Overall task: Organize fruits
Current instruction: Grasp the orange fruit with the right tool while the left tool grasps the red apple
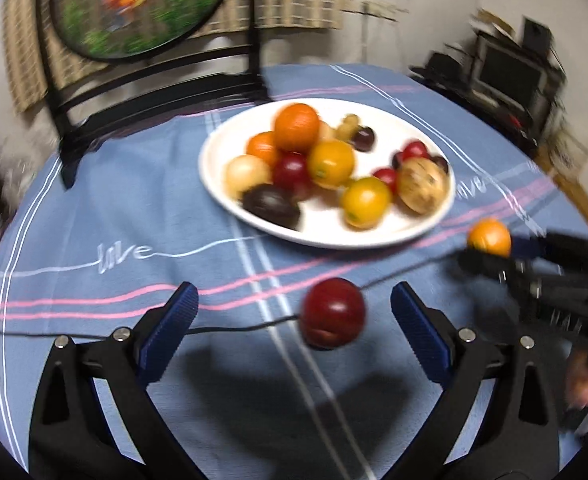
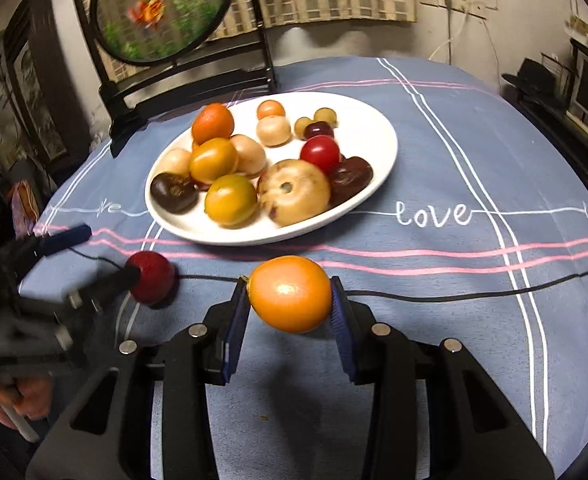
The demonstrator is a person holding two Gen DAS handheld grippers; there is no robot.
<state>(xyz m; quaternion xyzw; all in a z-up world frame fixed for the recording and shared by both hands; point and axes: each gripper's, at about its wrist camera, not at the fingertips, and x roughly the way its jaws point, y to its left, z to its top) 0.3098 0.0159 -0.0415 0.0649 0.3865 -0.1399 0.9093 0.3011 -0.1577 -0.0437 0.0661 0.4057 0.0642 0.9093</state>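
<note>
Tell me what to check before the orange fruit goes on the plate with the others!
1. Orange fruit held between both pads of the right gripper: ok.
2. Fruit lifted off the tablecloth: cannot tell, though it looks raised.
3. Free spot on the white plate: ok, bare patches show along the near rim and far right side.
4. Way to the plate clear: ok, only a thin black cable lies on the cloth under the gripper.
5. Left gripper out of the way: ok, it is off to the side, open around a red fruit.
6. Red fruit gripped: not ok, the pads stand apart from it.
</note>
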